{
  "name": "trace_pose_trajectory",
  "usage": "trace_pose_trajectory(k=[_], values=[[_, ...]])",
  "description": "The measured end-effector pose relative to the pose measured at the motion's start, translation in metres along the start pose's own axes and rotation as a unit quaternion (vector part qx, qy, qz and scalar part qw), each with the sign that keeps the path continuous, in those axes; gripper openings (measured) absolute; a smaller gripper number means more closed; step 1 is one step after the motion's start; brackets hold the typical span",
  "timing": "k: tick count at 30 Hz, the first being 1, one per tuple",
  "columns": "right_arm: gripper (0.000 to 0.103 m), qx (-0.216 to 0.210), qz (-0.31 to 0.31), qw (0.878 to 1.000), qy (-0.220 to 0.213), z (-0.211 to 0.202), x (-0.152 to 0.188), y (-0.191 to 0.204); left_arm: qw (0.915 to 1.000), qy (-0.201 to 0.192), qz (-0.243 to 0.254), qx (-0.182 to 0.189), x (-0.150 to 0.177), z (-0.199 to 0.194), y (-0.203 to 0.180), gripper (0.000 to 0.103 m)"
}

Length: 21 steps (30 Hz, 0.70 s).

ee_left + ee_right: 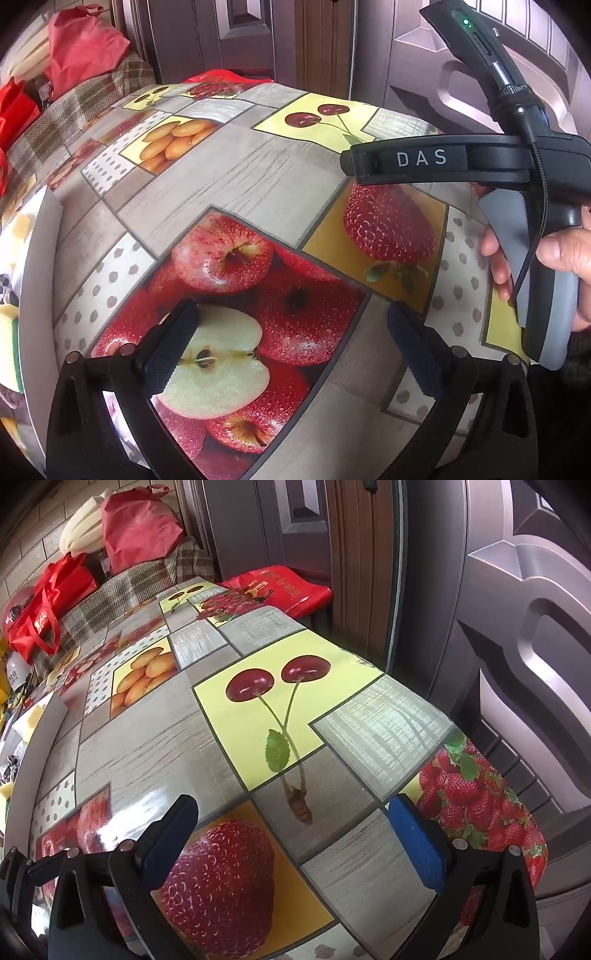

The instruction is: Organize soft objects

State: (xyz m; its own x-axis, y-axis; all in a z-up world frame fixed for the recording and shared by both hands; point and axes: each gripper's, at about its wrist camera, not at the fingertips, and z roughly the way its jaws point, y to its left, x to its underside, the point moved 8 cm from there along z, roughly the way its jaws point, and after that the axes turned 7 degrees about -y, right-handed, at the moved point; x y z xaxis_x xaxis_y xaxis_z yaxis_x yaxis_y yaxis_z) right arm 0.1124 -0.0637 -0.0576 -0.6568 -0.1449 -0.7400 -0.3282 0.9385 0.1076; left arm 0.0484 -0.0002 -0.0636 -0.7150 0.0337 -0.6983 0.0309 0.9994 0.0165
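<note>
My left gripper point(291, 350) hangs open over the fruit-print tablecloth point(229, 173), above a printed cut apple, with nothing between its fingers. A white box point(40, 236) stands at the left table edge. It holds soft pieces, among them a yellow sponge with a green side point(7, 332). In the right wrist view my right gripper point(293, 838) is also open and empty, above a printed strawberry. The white box point(40, 731) shows at far left with a pale yellow sponge block point(31, 712) inside. A hand point(557, 254) holds the right tool, whose black bar is marked DAS point(421, 158).
Red bags point(40, 605) and a cream bundle point(81, 528) lie on a plaid cover point(122, 587) behind the table. A red bag point(280, 587) rests beyond the far end. The table edge point(491, 760) drops off on the right, beside a grey panelled door point(524, 635).
</note>
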Motion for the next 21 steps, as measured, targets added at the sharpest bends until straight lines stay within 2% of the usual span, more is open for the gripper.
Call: trace_pose_trajectory(k=[1, 3, 6, 10, 21], values=[[0.103, -0.001, 0.001, 1.0, -0.002, -0.003, 0.0, 0.0, 1.0, 0.0, 0.0, 0.0, 0.0, 0.0, 0.0, 0.102], [0.103, -0.007, 0.011, 1.0, 0.026, -0.003, 0.003, -0.001, 1.0, 0.0, 0.001, -0.001, 0.0, 0.0, 0.0, 0.102], [0.103, 0.003, 0.0, 1.0, 0.03, 0.002, 0.006, -0.001, 1.0, 0.0, 0.001, -0.001, 0.0, 0.0, 0.0, 0.102], [0.103, 0.017, -0.016, 0.999, 0.03, 0.005, 0.006, 0.003, 1.0, 0.0, 0.001, -0.001, 0.0, 0.0, 0.0, 0.102], [0.103, 0.002, -0.019, 0.999, 0.026, 0.003, 0.005, 0.005, 1.0, 0.0, 0.001, -0.001, 0.0, 0.0, 0.0, 0.102]])
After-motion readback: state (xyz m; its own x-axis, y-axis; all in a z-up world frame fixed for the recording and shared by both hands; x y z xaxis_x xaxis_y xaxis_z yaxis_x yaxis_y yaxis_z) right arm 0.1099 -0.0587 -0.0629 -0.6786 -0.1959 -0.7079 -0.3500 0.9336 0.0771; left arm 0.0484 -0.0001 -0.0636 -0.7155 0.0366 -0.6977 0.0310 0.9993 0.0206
